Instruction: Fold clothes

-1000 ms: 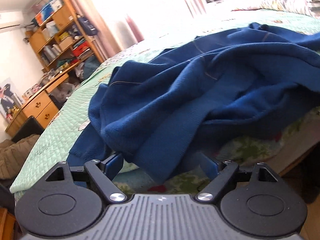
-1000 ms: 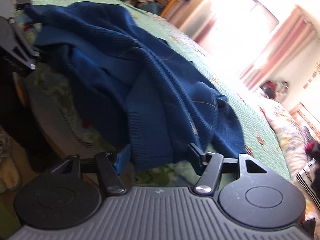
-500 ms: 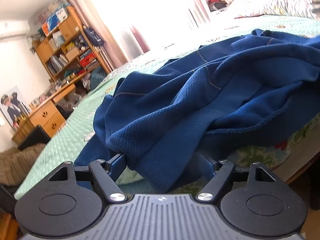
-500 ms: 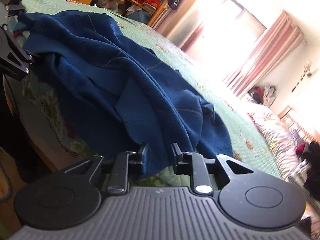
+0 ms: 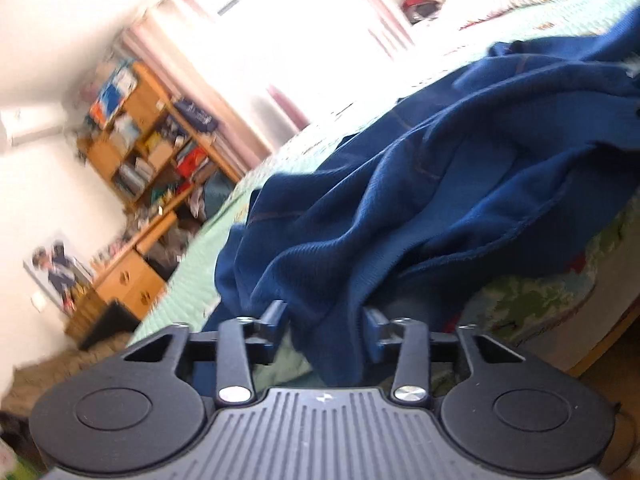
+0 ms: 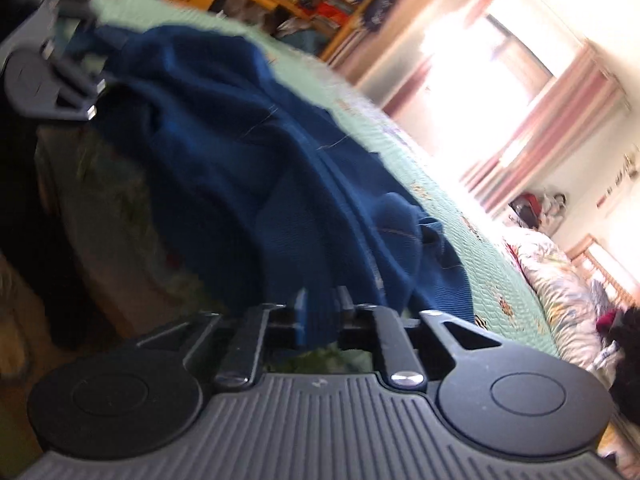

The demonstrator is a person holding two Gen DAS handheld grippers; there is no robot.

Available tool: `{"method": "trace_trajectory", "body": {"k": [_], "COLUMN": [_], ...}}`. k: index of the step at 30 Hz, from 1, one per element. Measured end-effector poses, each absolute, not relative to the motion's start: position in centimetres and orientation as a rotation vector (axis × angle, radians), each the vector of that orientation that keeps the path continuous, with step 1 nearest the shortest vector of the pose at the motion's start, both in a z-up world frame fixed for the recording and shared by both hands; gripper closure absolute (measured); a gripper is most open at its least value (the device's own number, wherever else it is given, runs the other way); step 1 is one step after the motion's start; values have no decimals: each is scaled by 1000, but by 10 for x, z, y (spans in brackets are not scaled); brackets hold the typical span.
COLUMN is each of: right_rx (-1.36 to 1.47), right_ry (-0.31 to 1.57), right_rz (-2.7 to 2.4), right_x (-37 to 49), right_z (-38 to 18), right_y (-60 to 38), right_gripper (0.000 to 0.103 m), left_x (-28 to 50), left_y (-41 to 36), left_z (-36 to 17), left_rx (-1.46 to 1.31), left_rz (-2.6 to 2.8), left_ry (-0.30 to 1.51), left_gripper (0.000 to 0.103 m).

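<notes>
A rumpled dark blue ribbed knit garment (image 5: pixel 420 184) lies heaped on the green quilted bed (image 6: pixel 452 216), its edge hanging over the bedside. The right tongs (image 6: pixel 320 312) are clenched on a fold of its hem. The left tongs (image 5: pixel 324 320), farther along that edge, stand parted with cloth draped between them, not pinched

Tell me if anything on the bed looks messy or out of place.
The blue sweater lies crumpled in a heap, and its hem hangs over the edge of the bed. Nothing looks torn or spilled.
</notes>
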State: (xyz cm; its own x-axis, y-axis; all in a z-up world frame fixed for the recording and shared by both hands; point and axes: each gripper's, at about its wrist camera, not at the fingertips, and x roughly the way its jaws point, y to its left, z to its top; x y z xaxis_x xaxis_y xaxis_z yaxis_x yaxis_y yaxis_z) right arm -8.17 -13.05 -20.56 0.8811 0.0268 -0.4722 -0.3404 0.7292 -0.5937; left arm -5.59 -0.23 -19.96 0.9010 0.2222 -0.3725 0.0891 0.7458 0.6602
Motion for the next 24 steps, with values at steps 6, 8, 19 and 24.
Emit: {"method": "trace_trajectory", "body": {"k": [6,8,19,24], "right_rx": [-799,-784,-703,-721], "right_ry": [463,447,357,397], "right_rz": [215,193,71,228], "right_x": [-85,-84,-78,-95], "right_z": [-214,-210,-188,-193], "right_y": [-119,-122,-139,-131], "right_gripper": [68,69,103,83], "left_x": [-42,-36,-43,-48], "left_y": [-7,-5,15,14], "left_z": [-214,-214,-190,-191], "left_rx": [789,778,669,701], "left_rz": [16,9,7,-2], "left_ry": [543,559,481,465], "left_gripper": [44,46,95,94]}}
